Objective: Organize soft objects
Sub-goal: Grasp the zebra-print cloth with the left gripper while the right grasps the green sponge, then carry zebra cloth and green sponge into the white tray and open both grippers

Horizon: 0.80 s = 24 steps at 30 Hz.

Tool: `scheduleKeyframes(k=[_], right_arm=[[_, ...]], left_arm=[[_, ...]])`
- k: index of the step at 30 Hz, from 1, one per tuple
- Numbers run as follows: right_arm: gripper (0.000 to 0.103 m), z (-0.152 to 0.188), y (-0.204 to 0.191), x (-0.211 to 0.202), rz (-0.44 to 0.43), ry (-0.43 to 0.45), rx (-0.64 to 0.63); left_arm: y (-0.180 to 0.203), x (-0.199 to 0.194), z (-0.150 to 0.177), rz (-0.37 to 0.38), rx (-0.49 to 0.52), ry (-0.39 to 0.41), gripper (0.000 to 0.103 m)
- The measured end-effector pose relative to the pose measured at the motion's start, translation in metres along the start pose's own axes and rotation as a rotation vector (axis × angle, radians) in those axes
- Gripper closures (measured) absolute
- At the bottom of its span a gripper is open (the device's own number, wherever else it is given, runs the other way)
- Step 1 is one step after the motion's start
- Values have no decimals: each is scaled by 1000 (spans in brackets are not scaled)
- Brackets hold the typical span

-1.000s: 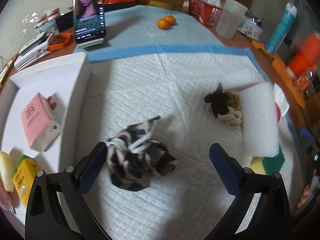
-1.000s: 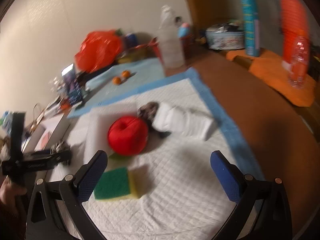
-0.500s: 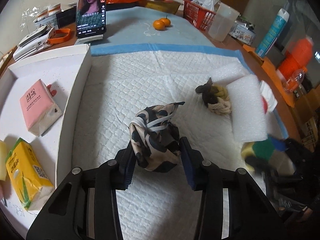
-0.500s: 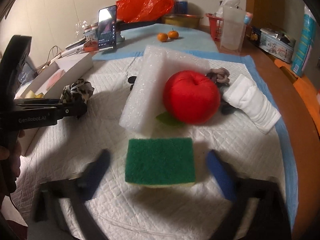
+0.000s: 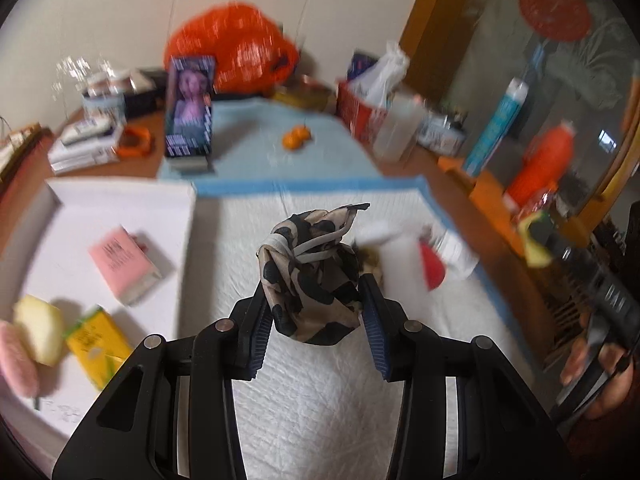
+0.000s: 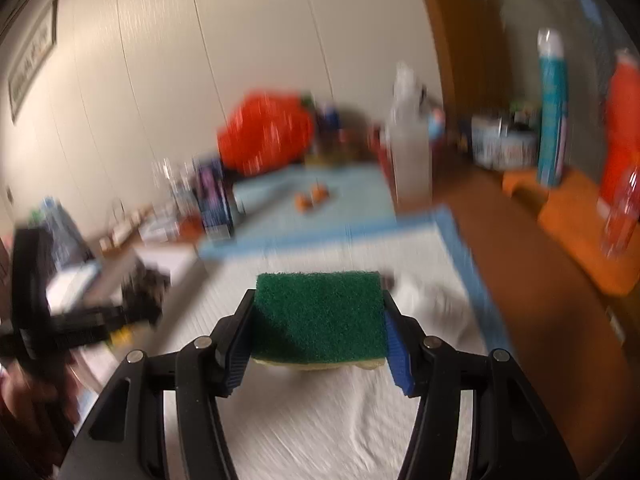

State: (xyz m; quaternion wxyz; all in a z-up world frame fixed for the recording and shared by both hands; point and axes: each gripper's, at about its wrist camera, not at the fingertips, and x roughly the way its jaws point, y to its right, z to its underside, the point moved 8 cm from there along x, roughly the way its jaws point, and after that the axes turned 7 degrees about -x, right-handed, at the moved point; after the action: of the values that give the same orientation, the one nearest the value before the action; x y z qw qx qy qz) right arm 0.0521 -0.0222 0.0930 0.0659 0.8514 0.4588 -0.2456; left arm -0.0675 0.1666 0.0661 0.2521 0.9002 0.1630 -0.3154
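**Both tongs clenched on soft things above the white pad**

The left gripper [image 5: 316, 312] is clamped on a knotted brown, black and cream patterned cloth bundle [image 5: 311, 276], its blue pads pressing both sides, the bundle held clear above the white quilted pad [image 5: 320, 400]. The right gripper [image 6: 318, 340] has just been closing and grasps a green-topped yellow rectangular sponge [image 6: 319, 316] above the same pad. Left of the pad lies a shallow white cardboard tray [image 5: 120, 204] holding a pink tissue pack [image 5: 124, 266], a yellow tissue pack [image 5: 98, 346] and a pale yellow sponge [image 5: 40, 334]. Beyond lies a pale blue mat [image 5: 256, 152] with two small oranges [image 5: 297, 138] and an upright phone [image 5: 189, 110]. An orange plastic bag [image 5: 232, 46] sits against the cream panelled wall [image 6: 200, 60]. The brown wooden tabletop [image 6: 520, 280] to the right carries bottles, all blurred.
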Motion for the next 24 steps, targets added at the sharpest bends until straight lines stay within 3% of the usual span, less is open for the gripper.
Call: scheduleKeyframes(k=[7, 14, 24], right_arm=[[45, -58, -32, -39, -58, 217, 28], [45, -53, -61, -21, -123, 176, 18], [45, -54, -97, -13, -169, 163, -29]], left_arm=[[-29, -60, -25, -30, -51, 130, 62], [-68, -82, -23, -65, -118, 159, 62], [-94, -104, -23, -86, -148, 197, 62]])
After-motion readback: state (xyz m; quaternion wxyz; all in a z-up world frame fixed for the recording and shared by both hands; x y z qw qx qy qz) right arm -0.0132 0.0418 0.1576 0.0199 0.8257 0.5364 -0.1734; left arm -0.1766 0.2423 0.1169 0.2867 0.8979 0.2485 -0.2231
